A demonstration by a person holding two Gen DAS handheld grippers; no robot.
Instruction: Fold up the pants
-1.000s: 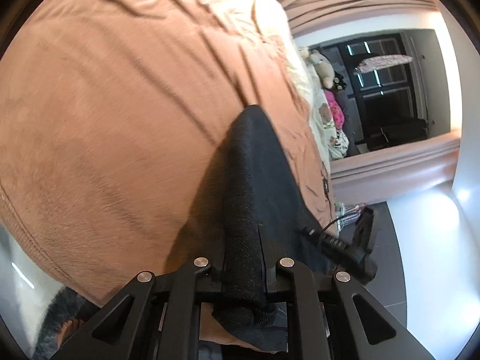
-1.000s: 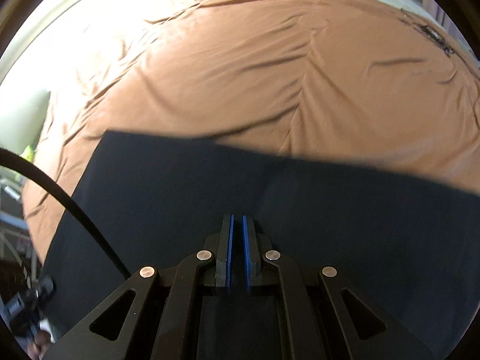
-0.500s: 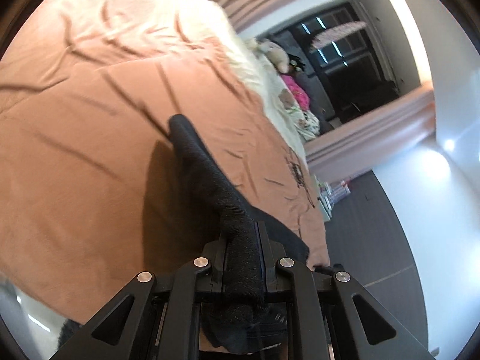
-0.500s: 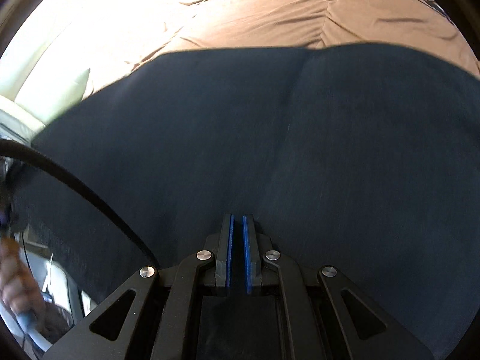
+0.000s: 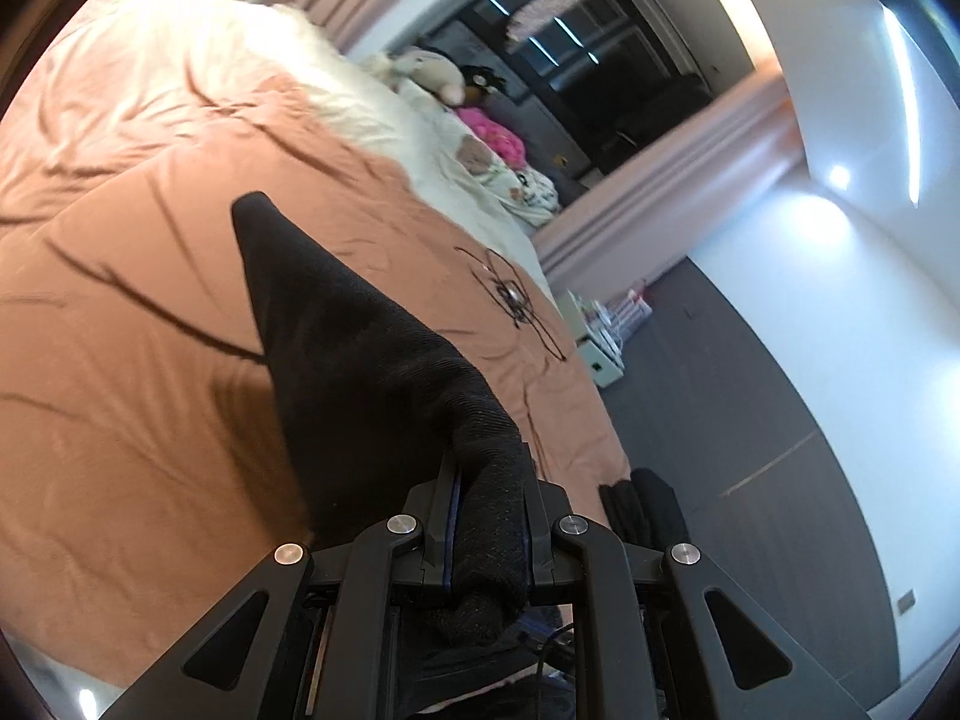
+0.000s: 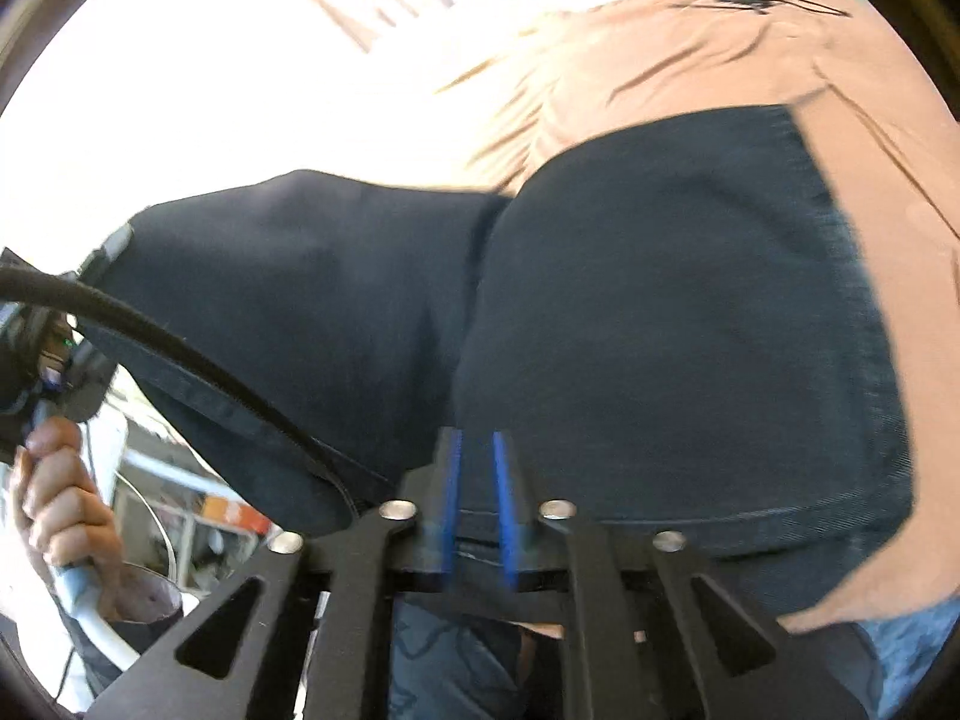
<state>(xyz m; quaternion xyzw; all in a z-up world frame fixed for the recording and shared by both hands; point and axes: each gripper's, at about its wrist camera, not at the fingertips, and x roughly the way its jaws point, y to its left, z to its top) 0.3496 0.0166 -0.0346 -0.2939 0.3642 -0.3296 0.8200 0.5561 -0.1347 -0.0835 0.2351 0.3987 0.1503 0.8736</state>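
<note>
right tool (image 6: 478,504) newly parted, pants (image 6: 660,330) lifted

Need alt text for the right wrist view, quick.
The right gripper, blue pads just parted, hovers over dark navy denim pants on a tan bedspread. At left, a hand grips the other tool's handle.

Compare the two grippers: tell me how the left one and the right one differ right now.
The left gripper is clamped on a bunched fold of the dark pants; the right gripper has just been opening, and its blue pads stand apart with a pants edge between them. The left lifts its cloth off the brown bedcover; the right sits low over flat cloth. Both are black, two-fingered and on the same pants.
</note>
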